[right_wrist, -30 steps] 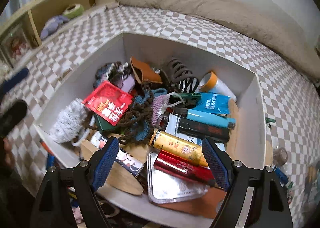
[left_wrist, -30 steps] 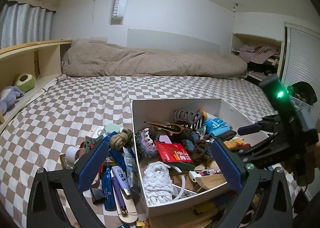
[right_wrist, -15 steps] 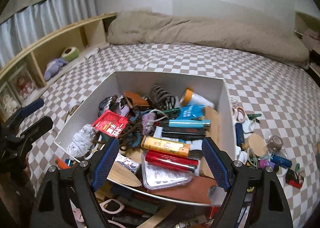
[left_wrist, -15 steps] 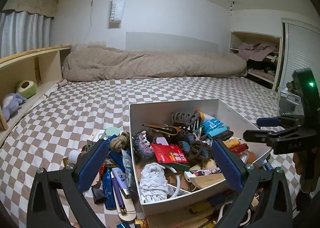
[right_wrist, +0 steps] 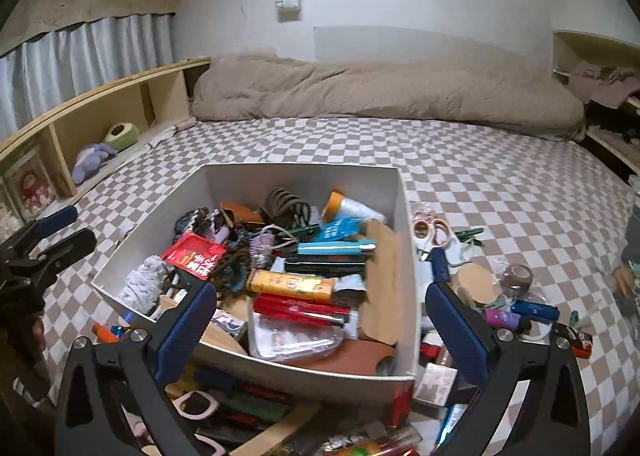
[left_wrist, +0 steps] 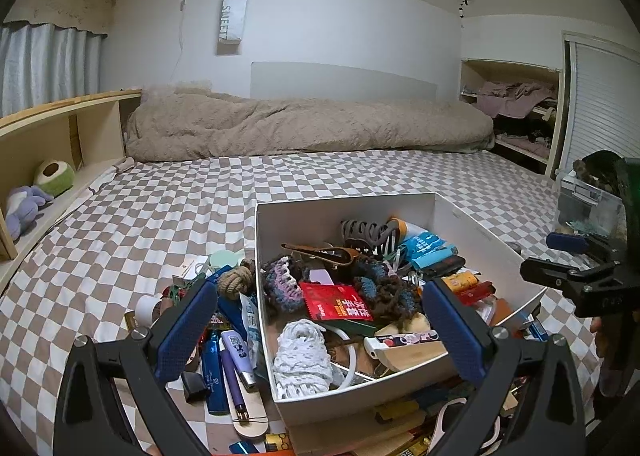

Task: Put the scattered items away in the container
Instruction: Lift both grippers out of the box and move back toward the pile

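Checkered bedding (right_wrist: 460,160) carries your white container (right_wrist: 404,256), heaped full, clutter along both sides. Your right gripper (right_wrist: 320,330), jaws just opened wide and empty, straddles its near corner. Your left gripper (left_wrist: 316,330) gapes empty too. Only the right view shows pink scissors (right_wrist: 430,230).
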A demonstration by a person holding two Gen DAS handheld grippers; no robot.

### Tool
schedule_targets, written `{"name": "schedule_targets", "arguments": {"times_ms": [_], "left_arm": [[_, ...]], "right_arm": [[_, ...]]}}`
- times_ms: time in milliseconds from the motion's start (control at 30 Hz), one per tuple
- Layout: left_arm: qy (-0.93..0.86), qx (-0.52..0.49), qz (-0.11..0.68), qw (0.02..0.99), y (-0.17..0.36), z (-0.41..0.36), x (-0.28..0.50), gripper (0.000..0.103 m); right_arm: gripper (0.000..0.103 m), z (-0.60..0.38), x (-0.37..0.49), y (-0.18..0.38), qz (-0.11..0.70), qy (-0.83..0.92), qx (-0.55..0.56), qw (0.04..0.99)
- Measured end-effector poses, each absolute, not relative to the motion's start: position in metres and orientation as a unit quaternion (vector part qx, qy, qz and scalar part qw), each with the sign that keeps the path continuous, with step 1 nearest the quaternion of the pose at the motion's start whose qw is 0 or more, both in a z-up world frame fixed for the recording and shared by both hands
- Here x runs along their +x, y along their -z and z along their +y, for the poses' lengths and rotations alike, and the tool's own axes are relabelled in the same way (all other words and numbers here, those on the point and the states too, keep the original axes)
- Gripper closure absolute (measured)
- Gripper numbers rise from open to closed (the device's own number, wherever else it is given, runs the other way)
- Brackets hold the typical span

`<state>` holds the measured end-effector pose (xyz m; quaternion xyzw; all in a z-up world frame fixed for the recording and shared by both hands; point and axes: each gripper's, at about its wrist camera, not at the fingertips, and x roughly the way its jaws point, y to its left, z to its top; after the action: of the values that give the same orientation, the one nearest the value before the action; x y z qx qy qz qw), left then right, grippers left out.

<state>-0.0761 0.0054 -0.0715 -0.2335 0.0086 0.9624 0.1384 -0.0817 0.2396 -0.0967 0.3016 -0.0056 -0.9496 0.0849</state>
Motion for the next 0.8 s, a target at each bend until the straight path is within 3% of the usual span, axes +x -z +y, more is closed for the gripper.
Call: {"name": "schedule_targets", "arguments": {"times_ms": [400, 800], "left_arm": [[-0.966, -0.225, 0.004, 0.124, 0.063, -0.002, -0.075, 0.0], [-0.978, -0.206, -0.016, 0.042, 0.052, -0.045, -0.077, 0.0]], "right_arm": [[0.0, 0.282, -0.07, 0.085, -0.014, 0.962, 0.269, 0.048], [0.0, 0.344, -0.063, 0.093, -0.009, 0.964, 0.266, -0.018]]}}
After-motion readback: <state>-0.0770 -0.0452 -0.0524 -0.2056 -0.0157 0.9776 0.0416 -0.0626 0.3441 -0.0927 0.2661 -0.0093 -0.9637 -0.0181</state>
